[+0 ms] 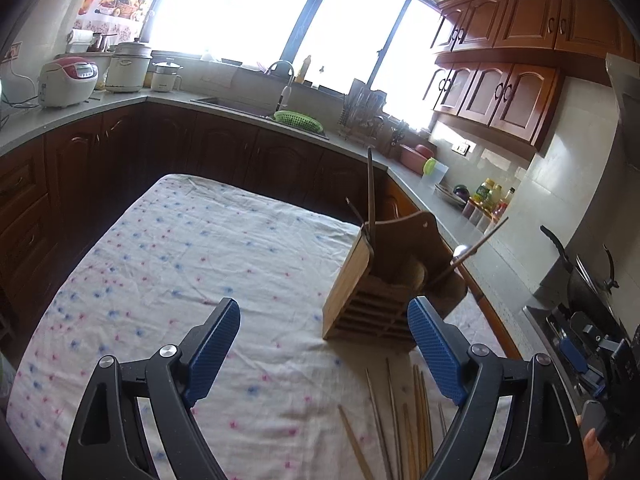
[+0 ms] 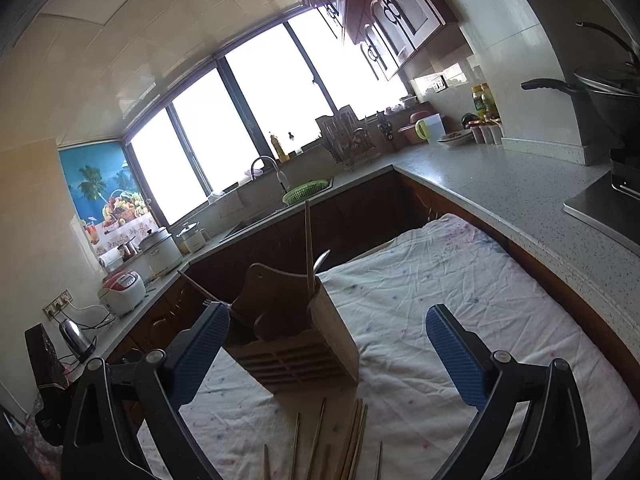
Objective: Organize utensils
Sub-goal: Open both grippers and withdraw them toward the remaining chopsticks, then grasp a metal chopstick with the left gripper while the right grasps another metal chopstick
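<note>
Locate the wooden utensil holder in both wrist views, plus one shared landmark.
Left wrist: wooden utensil holder sits right of centre on the floral cloth, just above the claw's right finger, loose chopsticks below it.
Right wrist: the holder sits centre-left, beside the claw's left finger, chopsticks below it too.
Shared landmark: the green basket by the sink faucet, under the windows.

Home kitchen: sink [image 1: 224, 105], cabinets [image 1: 496, 92].
</note>
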Available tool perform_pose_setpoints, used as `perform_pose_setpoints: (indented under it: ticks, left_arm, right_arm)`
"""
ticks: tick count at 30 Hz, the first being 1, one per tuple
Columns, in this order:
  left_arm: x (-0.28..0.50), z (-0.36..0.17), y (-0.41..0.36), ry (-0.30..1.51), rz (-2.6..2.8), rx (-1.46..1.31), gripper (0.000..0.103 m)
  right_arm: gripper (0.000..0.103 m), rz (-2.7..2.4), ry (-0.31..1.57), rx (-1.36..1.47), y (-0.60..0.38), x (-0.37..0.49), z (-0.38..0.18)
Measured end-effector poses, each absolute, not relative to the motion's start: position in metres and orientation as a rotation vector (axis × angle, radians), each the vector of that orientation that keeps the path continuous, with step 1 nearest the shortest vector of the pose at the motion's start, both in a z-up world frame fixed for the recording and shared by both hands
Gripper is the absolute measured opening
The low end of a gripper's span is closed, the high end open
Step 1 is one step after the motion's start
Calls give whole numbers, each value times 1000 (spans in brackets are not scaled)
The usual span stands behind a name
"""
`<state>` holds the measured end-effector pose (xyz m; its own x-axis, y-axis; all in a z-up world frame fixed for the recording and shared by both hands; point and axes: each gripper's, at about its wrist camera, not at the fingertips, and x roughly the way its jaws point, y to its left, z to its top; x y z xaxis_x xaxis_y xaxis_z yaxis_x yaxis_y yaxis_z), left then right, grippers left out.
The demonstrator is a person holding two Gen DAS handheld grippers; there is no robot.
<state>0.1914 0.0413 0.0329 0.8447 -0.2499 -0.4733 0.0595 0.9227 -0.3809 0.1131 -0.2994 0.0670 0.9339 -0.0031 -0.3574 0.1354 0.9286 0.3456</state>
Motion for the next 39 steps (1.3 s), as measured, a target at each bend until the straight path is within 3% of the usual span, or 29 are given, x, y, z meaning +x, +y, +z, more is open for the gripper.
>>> perform_pose_setpoints:
  ticks: [13, 28, 30, 35, 39]
  left_arm:
    - [151, 18, 50, 670, -148, -393, 86]
    - [164, 9, 15, 745, -184, -319, 85]
    - [174, 4, 6, 767, -191, -304, 85]
    - [203, -12, -14, 839, -207, -263, 80]
    - [229, -24, -32, 885, -219, -228, 75]
  right_arm:
    - [100, -79, 495, 410, -296, 54, 25]
    - [98, -51, 601, 341, -285, 70, 6]
    - [93, -42, 640, 328, -283, 82, -2]
    - [55, -30, 774, 298, -279, 121, -32]
    - [40, -32, 849, 263, -277, 152, -52]
